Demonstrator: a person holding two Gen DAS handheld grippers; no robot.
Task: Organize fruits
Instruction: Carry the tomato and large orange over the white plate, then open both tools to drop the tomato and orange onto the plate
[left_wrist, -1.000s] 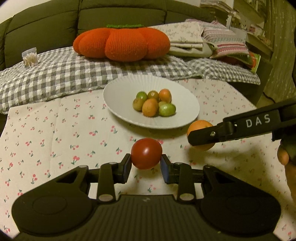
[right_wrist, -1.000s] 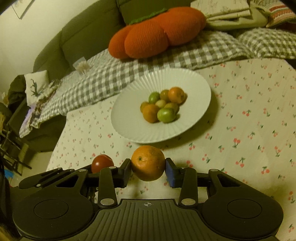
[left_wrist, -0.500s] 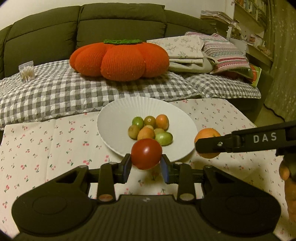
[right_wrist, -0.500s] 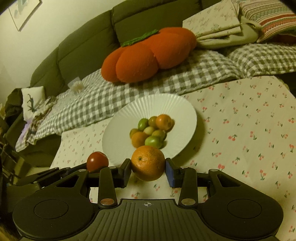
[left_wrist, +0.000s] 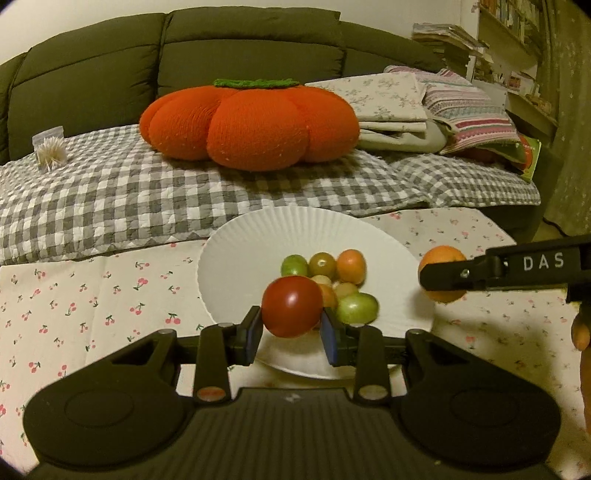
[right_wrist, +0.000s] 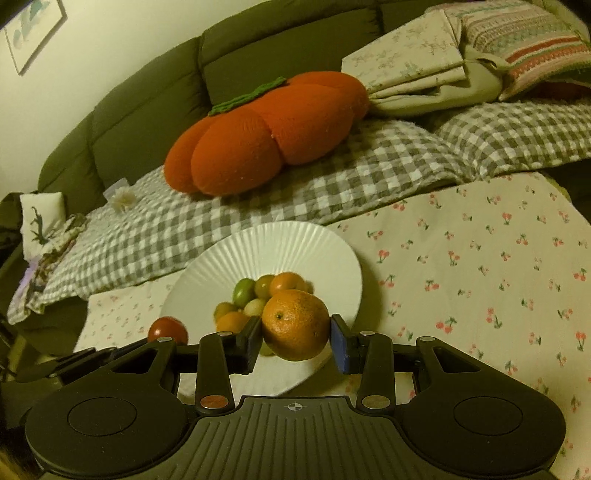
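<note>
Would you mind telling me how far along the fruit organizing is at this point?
Done: several small green and orange fruits already sit on the white ribbed plate. In hand: the left tool grips a round red tomato; the right tool grips a round orange, both near the plate. Left: setting both down on it.

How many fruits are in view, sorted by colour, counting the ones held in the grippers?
Red: 1, the tomato in the left gripper.
Orange: 3, the orange in the right gripper, plus two small fruits on the plate.
Green or yellow-green: 5, all small, on the plate.
Total: 9, though the pile may hide more.
</note>
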